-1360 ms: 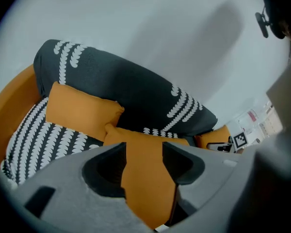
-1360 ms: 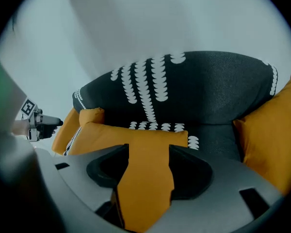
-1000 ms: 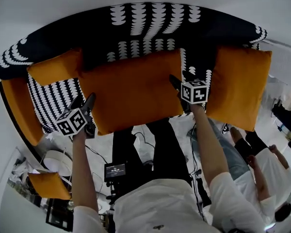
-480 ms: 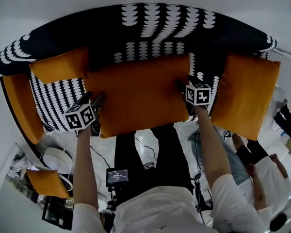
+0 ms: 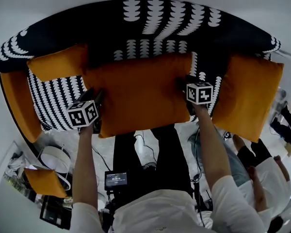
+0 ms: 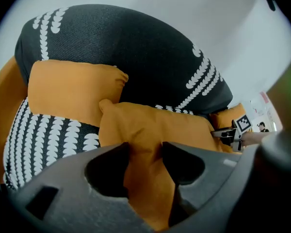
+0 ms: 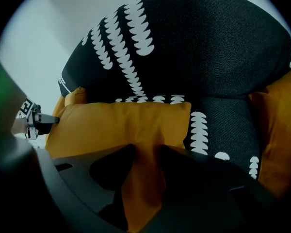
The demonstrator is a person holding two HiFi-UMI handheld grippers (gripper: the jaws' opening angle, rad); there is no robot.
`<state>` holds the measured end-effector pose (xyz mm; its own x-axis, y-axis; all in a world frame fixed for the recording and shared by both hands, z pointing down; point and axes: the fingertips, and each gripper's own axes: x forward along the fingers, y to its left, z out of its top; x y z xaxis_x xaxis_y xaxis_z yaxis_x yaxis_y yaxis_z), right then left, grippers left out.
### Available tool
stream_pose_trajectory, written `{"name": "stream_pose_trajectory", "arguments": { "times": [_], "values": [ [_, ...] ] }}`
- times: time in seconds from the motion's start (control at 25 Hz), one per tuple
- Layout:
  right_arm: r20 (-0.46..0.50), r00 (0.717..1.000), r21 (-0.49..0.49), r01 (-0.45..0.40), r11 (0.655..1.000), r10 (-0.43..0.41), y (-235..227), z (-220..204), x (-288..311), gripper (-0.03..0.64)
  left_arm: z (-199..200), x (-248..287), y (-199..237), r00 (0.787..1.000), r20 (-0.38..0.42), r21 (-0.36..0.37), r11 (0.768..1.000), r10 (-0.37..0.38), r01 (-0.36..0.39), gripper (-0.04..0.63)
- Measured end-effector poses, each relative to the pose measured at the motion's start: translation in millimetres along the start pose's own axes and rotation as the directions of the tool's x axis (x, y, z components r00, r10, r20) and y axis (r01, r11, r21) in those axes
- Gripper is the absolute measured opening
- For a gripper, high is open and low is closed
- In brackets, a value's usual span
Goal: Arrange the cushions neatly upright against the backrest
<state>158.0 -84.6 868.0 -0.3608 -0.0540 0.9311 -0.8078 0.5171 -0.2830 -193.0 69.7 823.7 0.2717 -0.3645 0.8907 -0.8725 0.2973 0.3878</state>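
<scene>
1. Cushions, three in orange, sit on a black sofa with white markings. Its backrest arcs across the top of the head view, and much of its seat is hidden beneath them.
2. Middle cushion, the biggest, lies centred below the backrest with its long axis running side to side. Its lower edge hides the seat front. Whether it stands fully upright cannot be told from above.
3. Right cushion occupies the sofa's right end, long axis running top to bottom in the head view. The right gripper view cuts it off.
4. Left cushion rests by the backrest at the left end, long axis sideways and slightly tilted.
5. Left gripper has just been closing its jaws, which now pinch the middle cushion's left edge. Right gripper, closing likewise, pinches its right edge. From above, the marker cubes hide both sets of tips.
6. Below, a floor cushion, a small screen and a second person crowd the floor.
</scene>
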Motion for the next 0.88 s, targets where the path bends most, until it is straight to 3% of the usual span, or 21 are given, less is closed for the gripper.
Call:
{"name": "stream_pose_trajectory", "arguments": {
  "times": [0.2, 0.4, 0.6, 0.88],
  "values": [
    [0.001, 1.0, -0.046, 0.01, 0.999, -0.01, 9.6, 1.8, -3.8, 0.097, -1.7, -0.8, -3.8, 0.999, 0.033, 0.034, 0.999, 0.034, -0.035, 0.179],
    [0.013, 1.0, -0.079, 0.022, 0.997, -0.021, 17.1, -8.7, -16.0, 0.025, -6.9, -9.0, -14.4, 0.998, 0.002, 0.088, 0.994, 0.067, -0.067, 0.132],
    [0.083, 0.995, -0.08, 0.056, 0.995, -0.049, 22.8, -18.6, -47.9, 0.014, -9.2, -27.5, -32.5, 0.997, 0.038, 0.139, 0.987, 0.069, -0.074, 0.086],
    [0.161, 0.987, -0.076, -0.014, 0.997, 0.026, 33.2, -28.2, -98.5, 0.014, -13.9, -54.6, -51.6, 0.995, 0.1, 0.121, 0.992, 0.028, -0.04, 0.041]
  ]
}}
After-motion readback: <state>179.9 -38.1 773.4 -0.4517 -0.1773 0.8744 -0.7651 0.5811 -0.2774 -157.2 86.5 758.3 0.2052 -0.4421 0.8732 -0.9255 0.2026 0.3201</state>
